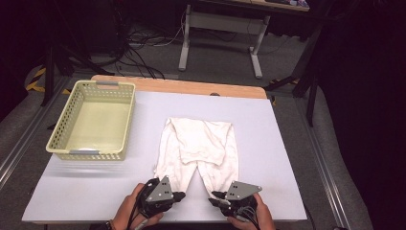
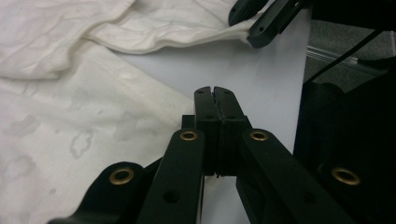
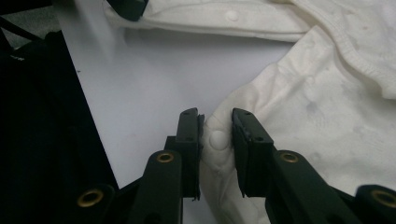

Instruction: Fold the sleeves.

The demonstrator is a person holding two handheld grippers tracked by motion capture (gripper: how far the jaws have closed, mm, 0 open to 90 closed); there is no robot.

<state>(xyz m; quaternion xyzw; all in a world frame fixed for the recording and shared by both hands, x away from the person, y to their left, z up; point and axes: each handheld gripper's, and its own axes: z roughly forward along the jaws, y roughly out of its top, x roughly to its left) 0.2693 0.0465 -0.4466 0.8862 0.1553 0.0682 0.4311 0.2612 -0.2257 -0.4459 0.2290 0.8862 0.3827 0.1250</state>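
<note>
A white baby garment (image 1: 198, 143) lies flat on the white table (image 1: 268, 143), its two legs pointing toward me. My left gripper (image 1: 181, 195) is at the near end of the left leg. In the left gripper view its jaws (image 2: 215, 91) are pressed together over bare table, with the cloth edge (image 2: 70, 116) just to their left. My right gripper (image 1: 213, 196) is at the right leg's cuff. In the right gripper view it (image 3: 217, 116) holds the hem, with a snap stud, between its two pads. The garment (image 3: 327, 107) spreads away to the right.
A pale yellow perforated basket (image 1: 76, 153) stands at the table's left side. A wooden strip (image 1: 191, 86) runs along the far edge. Beyond it are desk legs and cables on the floor. The right gripper's jaws (image 2: 261, 18) show at the top of the left gripper view.
</note>
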